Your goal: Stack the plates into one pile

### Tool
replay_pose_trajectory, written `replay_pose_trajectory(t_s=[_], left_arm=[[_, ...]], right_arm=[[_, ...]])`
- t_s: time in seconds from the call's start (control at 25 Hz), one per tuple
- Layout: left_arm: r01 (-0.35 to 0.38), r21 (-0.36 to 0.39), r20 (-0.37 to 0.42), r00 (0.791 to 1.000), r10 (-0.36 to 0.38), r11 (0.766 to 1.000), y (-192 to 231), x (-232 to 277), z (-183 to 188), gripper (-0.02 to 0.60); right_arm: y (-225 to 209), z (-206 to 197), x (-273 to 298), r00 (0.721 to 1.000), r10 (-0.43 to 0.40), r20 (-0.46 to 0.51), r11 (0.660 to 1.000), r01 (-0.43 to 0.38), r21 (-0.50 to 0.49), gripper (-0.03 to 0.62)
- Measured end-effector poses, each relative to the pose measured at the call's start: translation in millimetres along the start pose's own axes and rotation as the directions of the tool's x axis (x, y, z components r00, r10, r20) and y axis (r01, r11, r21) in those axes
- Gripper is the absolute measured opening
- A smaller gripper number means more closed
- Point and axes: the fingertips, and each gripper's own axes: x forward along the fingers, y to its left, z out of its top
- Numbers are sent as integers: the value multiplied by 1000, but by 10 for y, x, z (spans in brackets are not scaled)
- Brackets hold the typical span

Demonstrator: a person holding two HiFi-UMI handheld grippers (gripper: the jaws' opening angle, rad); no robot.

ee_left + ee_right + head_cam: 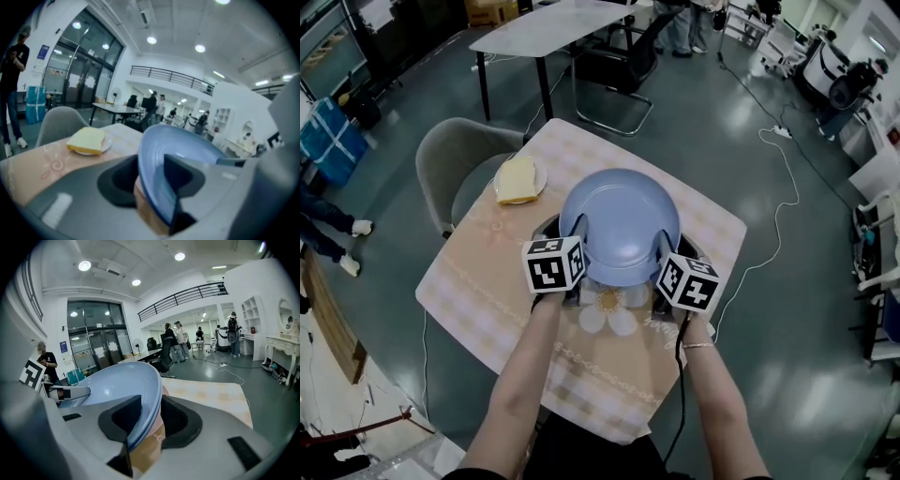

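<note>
Both grippers hold a light blue plate (pixel 621 225) level above the square table (pixel 487 272). My left gripper (pixel 579 234) is shut on its left rim, and in the left gripper view the blue plate (pixel 187 140) runs edge-on between the jaws of the left gripper (pixel 152 180). My right gripper (pixel 666 248) is shut on the right rim; its own view shows the blue plate (pixel 108 385) pinched by the right gripper (pixel 145 420). A small white plate (pixel 520 180) carrying a yellow slab lies at the table's far left, and the left gripper view shows this small plate (pixel 89 140) too. Something dark and something pink show under the blue plate, mostly hidden.
A daisy-shaped piece (pixel 609 307) lies on the checked cloth just in front of the blue plate. A grey chair (pixel 455 159) stands at the table's left corner. Farther off are a white table (pixel 553 28), a black office chair (pixel 619 66) and a floor cable (pixel 783 187).
</note>
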Motion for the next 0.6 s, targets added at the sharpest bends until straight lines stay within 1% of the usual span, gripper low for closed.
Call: replay_pose_trajectory(t_s=[0.28, 0.6], left_arm=[[12, 4, -36, 999, -12, 1000, 118, 327, -34, 170], [14, 7, -64, 998, -13, 1000, 205, 556, -73, 170]], right_arm=[[-54, -41, 298, 999, -22, -30, 1000, 22, 0, 115], [-99, -92, 525, 998, -27, -50, 1000, 27, -6, 118]])
